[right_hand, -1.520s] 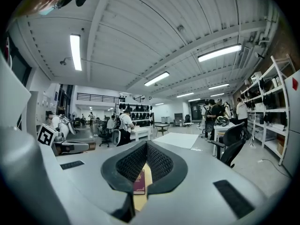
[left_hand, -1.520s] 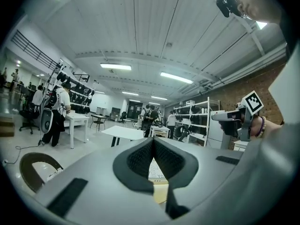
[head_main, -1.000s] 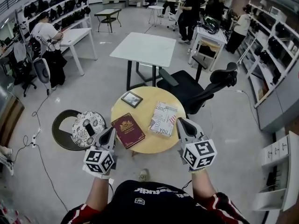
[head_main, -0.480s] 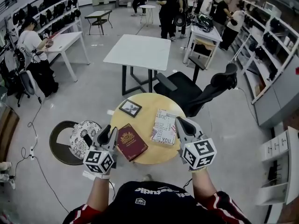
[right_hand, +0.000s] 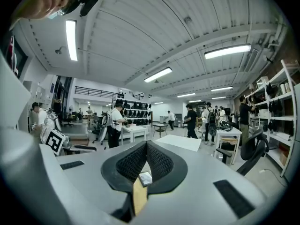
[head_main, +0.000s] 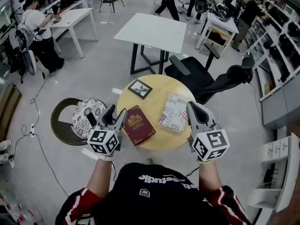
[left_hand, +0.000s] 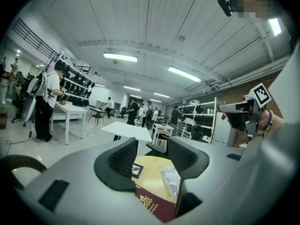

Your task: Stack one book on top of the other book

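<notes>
A maroon book (head_main: 138,124) and a white patterned book (head_main: 173,113) lie side by side on the round wooden table (head_main: 152,139). My left gripper (head_main: 116,112) hovers at the table's left edge, right beside the maroon book's near left corner. Its jaws have just been opening and stand open with nothing pressed between them. In the left gripper view the maroon book (left_hand: 154,205) and patterned book (left_hand: 171,179) show low between the pads (left_hand: 123,157). My right gripper (head_main: 191,106) is shut and empty, at the table's right edge just right of the patterned book.
A small framed picture (head_main: 140,88) lies at the table's far side. A black office chair (head_main: 206,78) stands behind the table, a white table (head_main: 152,32) farther back. A stool with a patterned cushion (head_main: 86,121) sits to the left. People work at benches in the background.
Both grippers have moved forward to the round table's edges. The left gripper's jaws went from shut to open next to the maroon book. The right gripper stays shut.
</notes>
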Demonstrator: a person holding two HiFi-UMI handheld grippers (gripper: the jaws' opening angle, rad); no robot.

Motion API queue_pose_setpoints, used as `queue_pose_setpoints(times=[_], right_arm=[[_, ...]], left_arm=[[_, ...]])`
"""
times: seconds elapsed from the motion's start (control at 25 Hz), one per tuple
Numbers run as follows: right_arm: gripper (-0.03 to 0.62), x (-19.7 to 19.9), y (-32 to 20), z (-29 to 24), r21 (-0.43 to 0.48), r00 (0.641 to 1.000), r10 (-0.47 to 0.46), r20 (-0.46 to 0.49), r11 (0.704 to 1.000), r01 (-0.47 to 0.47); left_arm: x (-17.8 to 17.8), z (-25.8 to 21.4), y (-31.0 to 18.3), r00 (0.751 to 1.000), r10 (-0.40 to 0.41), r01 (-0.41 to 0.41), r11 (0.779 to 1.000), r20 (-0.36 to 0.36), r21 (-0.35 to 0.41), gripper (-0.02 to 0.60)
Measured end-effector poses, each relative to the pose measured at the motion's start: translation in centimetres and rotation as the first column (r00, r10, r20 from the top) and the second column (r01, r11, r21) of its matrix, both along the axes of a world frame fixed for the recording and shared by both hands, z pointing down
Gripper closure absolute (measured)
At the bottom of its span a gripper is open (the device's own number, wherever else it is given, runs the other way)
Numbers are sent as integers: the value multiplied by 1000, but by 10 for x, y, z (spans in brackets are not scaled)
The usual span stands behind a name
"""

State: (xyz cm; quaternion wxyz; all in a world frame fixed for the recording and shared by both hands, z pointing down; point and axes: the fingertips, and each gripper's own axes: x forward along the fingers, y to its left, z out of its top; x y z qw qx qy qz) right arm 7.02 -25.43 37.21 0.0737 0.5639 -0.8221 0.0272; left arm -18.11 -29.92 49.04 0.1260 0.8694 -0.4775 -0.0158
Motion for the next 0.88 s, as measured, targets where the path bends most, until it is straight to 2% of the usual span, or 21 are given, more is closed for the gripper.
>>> queue_pose_setpoints(times=[0.24, 0.48, 0.68, 0.88], right_arm=[[565, -9, -2, 11, -18, 1000, -19, -14, 1000, 19], [565, -12, 6, 25, -51, 999, -30, -22, 998, 28], [565, -15, 14, 34, -65, 998, -41, -40, 997, 38], [565, -9, 24, 41, -89, 999, -27, -43, 996, 23]], left_arm=[[-7, 56, -3, 999, -24, 20, 992, -34, -126, 348], [-4, 111, 0, 997, -60, 47, 976, -53, -213, 348], [5, 165, 4, 996, -72, 56, 950, -43, -308, 322], [7, 221, 3, 992, -125, 106, 910, -21, -401, 299]])
